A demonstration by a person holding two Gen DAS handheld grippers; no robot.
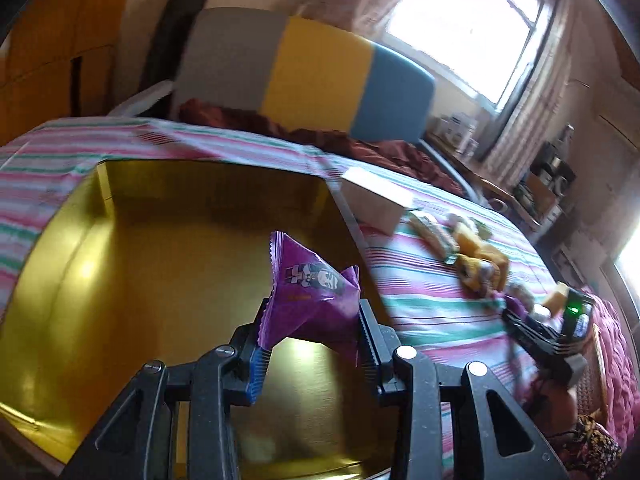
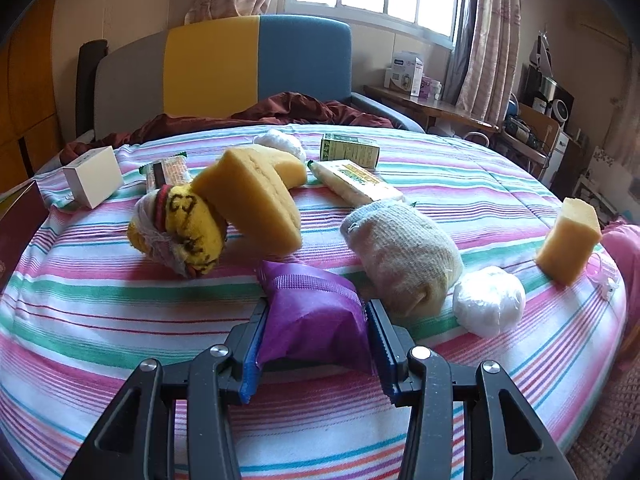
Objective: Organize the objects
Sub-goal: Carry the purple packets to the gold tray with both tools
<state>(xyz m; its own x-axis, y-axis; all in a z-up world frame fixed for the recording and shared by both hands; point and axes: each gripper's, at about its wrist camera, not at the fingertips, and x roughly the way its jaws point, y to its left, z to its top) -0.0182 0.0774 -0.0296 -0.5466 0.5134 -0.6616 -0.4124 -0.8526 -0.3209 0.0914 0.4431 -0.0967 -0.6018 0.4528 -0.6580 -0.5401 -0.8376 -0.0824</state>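
In the left wrist view my left gripper [image 1: 310, 332] is shut on a purple snack packet [image 1: 312, 292] and holds it over the open gold box [image 1: 160, 248]. At that view's right edge the right gripper [image 1: 532, 320] shows small above the pile of objects. In the right wrist view my right gripper [image 2: 316, 332] is shut on a second purple packet [image 2: 316, 308] that rests on the striped bedspread [image 2: 120, 320]. Just beyond it lie a yellow rolled sock [image 2: 180, 232], a large yellow sponge [image 2: 256, 200] and a beige rolled sock [image 2: 400, 248].
A white ball [image 2: 490, 300], a small sponge block [image 2: 570, 236], a white box [image 2: 94, 182], a green carton [image 2: 350, 150], a long cream packet [image 2: 356, 182] and a snack bar [image 2: 168, 172] lie on the bed. The headboard [image 2: 256, 68] stands behind, a cluttered desk [image 2: 432, 104] at right.
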